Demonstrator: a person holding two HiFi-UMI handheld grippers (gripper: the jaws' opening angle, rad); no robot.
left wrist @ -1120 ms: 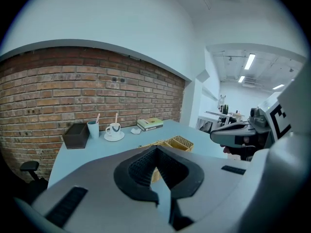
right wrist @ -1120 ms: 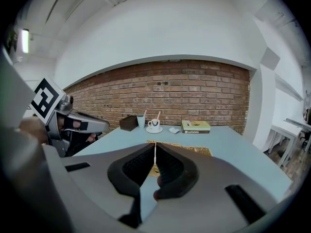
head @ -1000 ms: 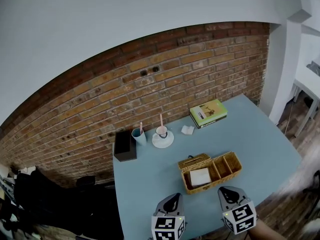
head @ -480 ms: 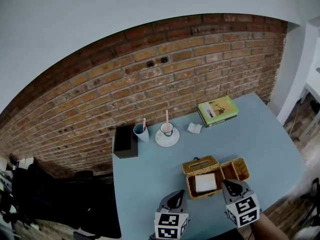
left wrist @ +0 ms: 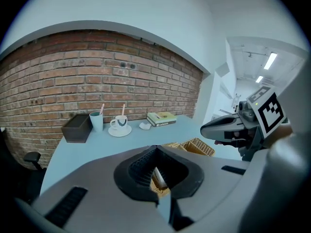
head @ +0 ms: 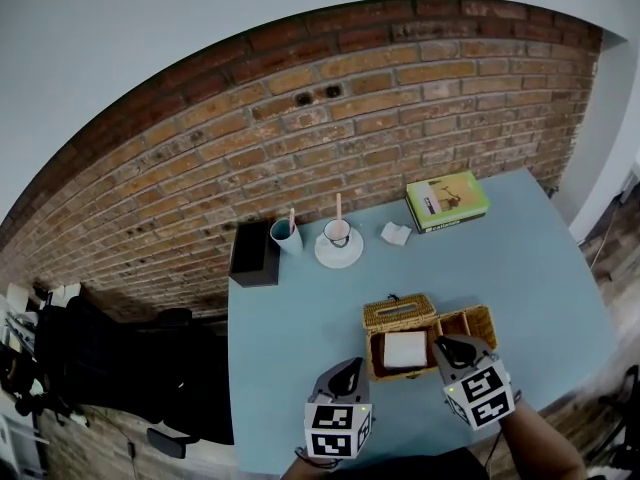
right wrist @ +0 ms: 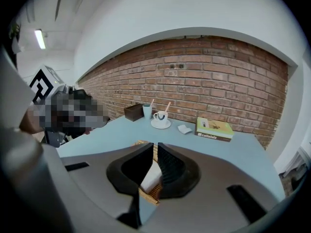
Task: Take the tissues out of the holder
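Light-blue counter (head: 300, 328), set against a brick wall. Wicker holder (head: 398, 313) at 6 o'clock. Dark box (head: 255, 255) at 10, blue cup (head: 285, 236) beside it. Saucer (head: 352, 258) at 11, crumpled white paper (head: 396, 233) at 12, book (head: 447, 201) at 1.

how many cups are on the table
2: a blue cup next to the black box, and a white cup on a saucer just right of it. None seem hidden.
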